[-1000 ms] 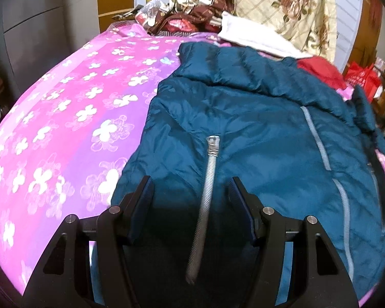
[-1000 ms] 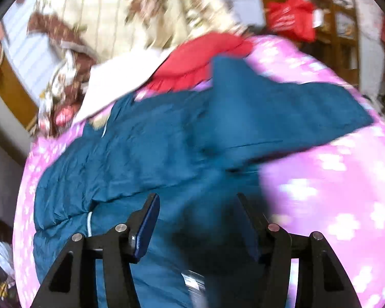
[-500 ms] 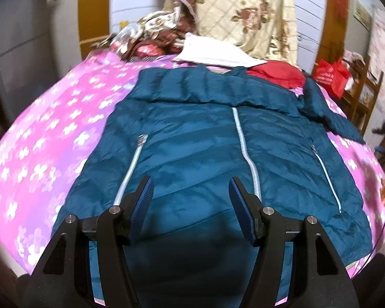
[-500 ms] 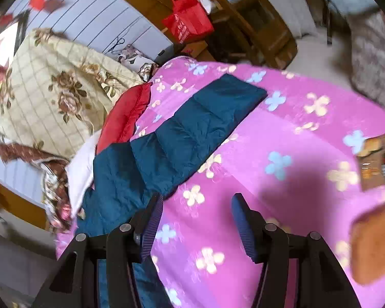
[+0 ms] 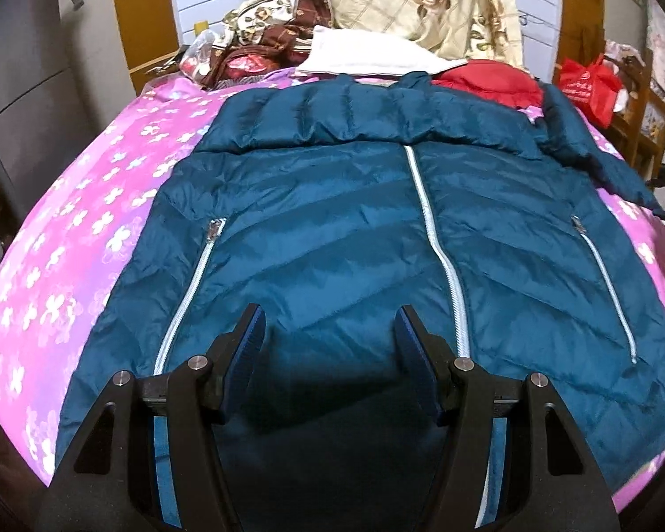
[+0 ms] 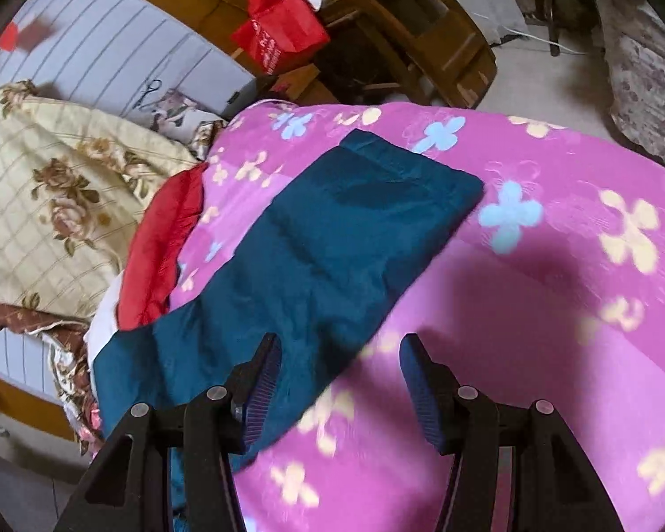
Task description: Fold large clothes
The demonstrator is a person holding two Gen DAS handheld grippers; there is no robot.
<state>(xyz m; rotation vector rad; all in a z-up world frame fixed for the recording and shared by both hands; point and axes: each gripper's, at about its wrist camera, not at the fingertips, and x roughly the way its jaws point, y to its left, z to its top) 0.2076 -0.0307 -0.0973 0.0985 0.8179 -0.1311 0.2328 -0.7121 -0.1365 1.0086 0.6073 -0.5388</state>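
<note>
A teal puffer jacket lies front-up on the pink flowered bedspread, with a white centre zip and two pocket zips. Its left sleeve is folded across the top; the right sleeve stretches out flat over the bedspread. My left gripper hovers open above the jacket's lower front, with nothing between its fingers. Open too, my right gripper hangs over the sleeve's near edge where it meets the bedspread, gripping nothing.
A floral quilt, a white pillow and a red garment pile at the bed's head. A red bag and wooden furniture stand beyond the bed's right side. A grey cabinet is at the left.
The left gripper has slid right along the hem and now faces the jacket's middle. The right gripper swung from the jacket body out to the spread sleeve and rolled, moving closer to it.
</note>
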